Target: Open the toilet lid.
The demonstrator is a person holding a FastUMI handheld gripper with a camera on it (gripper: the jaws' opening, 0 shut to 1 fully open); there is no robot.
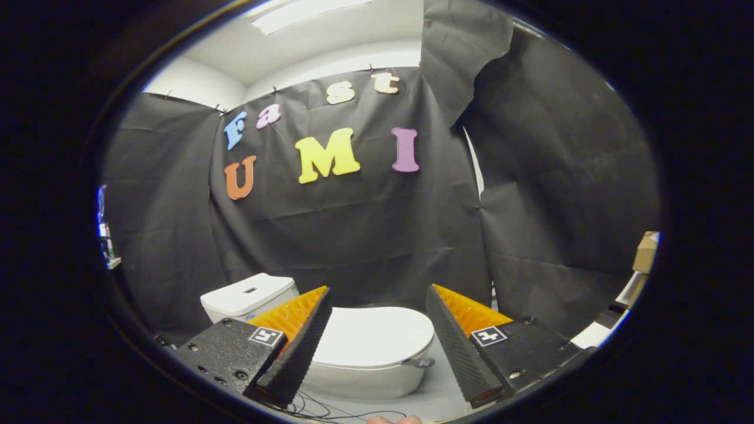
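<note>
A white toilet [365, 377] stands low ahead, against the black cloth wall. Its lid [377, 335] lies flat and closed on the bowl. The white cistern [250, 294] sits behind it to the left, partly hidden by my left finger. My gripper [378, 292] is open, its two fingers [300, 347] spread wide. The lid shows in the gap between them, some way beyond the tips. Nothing is held or touched.
Black cloth [365, 235] walls the booth behind and to both sides. Thin cables [330, 409] lie on the pale floor in front of the bowl. A cardboard box [645, 250] stands at the far right, and a fingertip [392, 420] peeks in below the fingers.
</note>
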